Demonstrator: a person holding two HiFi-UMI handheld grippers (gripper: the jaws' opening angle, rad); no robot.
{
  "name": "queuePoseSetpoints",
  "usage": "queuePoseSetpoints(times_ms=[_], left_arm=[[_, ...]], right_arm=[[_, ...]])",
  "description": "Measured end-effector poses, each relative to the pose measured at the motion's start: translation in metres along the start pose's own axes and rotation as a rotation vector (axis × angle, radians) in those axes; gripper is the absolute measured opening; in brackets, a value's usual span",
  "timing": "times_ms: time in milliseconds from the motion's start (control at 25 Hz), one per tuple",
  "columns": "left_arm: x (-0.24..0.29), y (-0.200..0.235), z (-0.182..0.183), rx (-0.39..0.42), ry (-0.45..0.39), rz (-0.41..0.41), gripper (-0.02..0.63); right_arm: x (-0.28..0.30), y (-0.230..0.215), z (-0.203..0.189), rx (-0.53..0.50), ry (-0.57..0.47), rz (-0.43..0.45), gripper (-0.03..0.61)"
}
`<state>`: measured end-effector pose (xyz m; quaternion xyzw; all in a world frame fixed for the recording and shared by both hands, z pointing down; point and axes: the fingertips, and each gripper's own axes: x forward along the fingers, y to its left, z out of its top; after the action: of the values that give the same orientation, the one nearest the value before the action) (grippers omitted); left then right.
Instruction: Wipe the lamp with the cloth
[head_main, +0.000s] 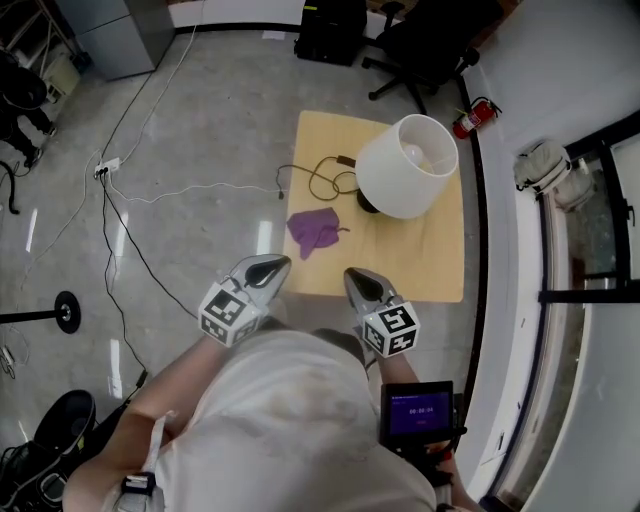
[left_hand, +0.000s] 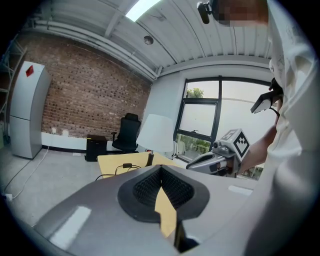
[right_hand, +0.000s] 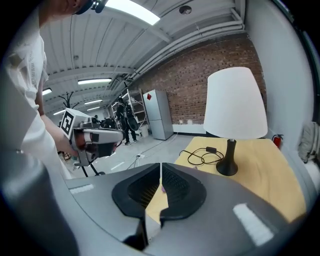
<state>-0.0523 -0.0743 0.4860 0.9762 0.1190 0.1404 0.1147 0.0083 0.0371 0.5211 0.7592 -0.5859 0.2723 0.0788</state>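
A lamp with a white shade (head_main: 406, 165) and a black foot stands at the far right of a small wooden table (head_main: 440, 270). The purple cloth (head_main: 314, 229) lies crumpled on the table to the left of the lamp. My left gripper (head_main: 277, 263) hovers at the table's near edge, just short of the cloth, its jaws together and empty. My right gripper (head_main: 353, 275) is beside it over the near edge, also shut and empty. The lamp (right_hand: 235, 104) rises ahead and to the right in the right gripper view, and the lamp (left_hand: 155, 133) stands farther off in the left gripper view.
The lamp's black cord (head_main: 322, 177) loops on the table behind the cloth. A red fire extinguisher (head_main: 476, 117) and a black office chair (head_main: 420, 45) stand beyond the table. Cables (head_main: 120, 215) run over the floor at the left. A wall with windows runs along the right.
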Motion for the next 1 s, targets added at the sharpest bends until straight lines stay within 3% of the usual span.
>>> queuePoseSetpoints(times_ms=[640, 800, 1000], left_arm=[[-0.013, 0.039, -0.006, -0.025, 0.001, 0.095, 0.002], [-0.017, 0.048, -0.005, -0.047, -0.004, 0.153, 0.002], [-0.021, 0.065, -0.005, -0.084, -0.005, 0.221, 0.002]], right_arm=[[0.081, -0.014, -0.018, -0.022, 0.130, 0.087, 0.055], [0.107, -0.026, -0.025, -0.039, 0.193, 0.115, 0.089], [0.142, -0.039, -0.036, -0.107, 0.293, 0.112, 0.192]])
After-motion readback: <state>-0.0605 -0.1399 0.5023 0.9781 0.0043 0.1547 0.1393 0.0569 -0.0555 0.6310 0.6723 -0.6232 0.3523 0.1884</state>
